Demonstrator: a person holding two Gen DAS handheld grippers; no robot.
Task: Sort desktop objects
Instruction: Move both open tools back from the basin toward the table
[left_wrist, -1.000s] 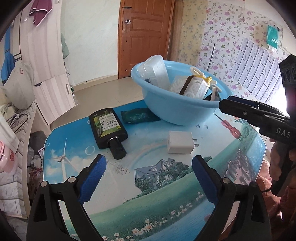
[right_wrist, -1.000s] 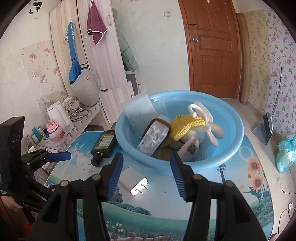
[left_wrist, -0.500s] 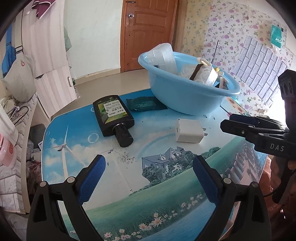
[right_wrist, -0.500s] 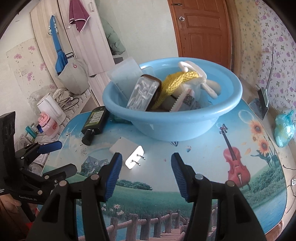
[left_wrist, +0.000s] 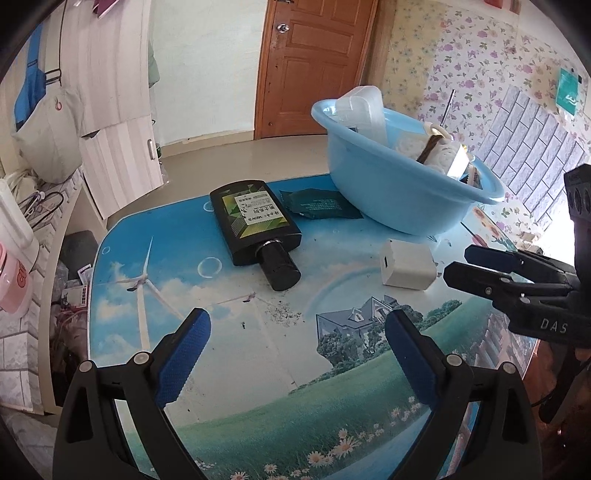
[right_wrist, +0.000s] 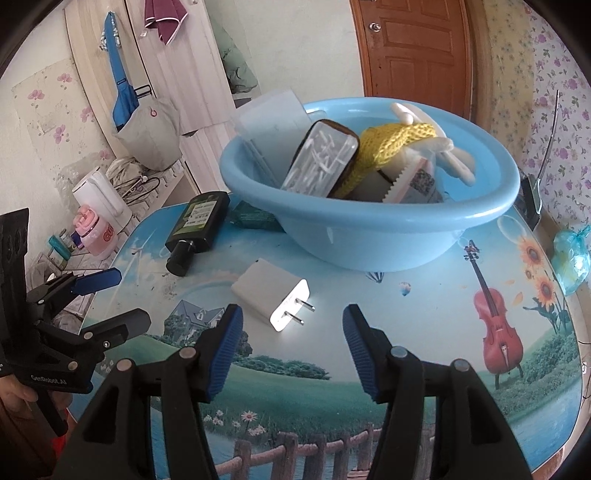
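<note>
A white plug charger (right_wrist: 272, 293) lies on the picture-printed table (right_wrist: 424, 306), its prongs toward my right gripper (right_wrist: 291, 321). That gripper hovers just short of it, jaws opening, nothing between them. The charger (left_wrist: 406, 264) also shows in the left wrist view, with the right gripper (left_wrist: 461, 264) beside it. My left gripper (left_wrist: 295, 325) is open and empty over the table's near part. A black bottle (left_wrist: 255, 225) lies flat beyond it, and a dark green packet (left_wrist: 317, 205) lies by the blue basin (right_wrist: 369, 236). The basin holds several objects.
The basin (left_wrist: 391, 195) stands at the table's far side. A shelf at the left carries a white kettle (right_wrist: 98, 197) and a pink cup (right_wrist: 94, 230). A blue plastic bag (right_wrist: 570, 256) lies past the table's right edge. A person's hand (right_wrist: 18, 393) holds the left gripper (right_wrist: 118, 295).
Both grippers have sunk toward the table and come closer to the charger. The right gripper's jaws have widened a little. No object on the table has moved.
</note>
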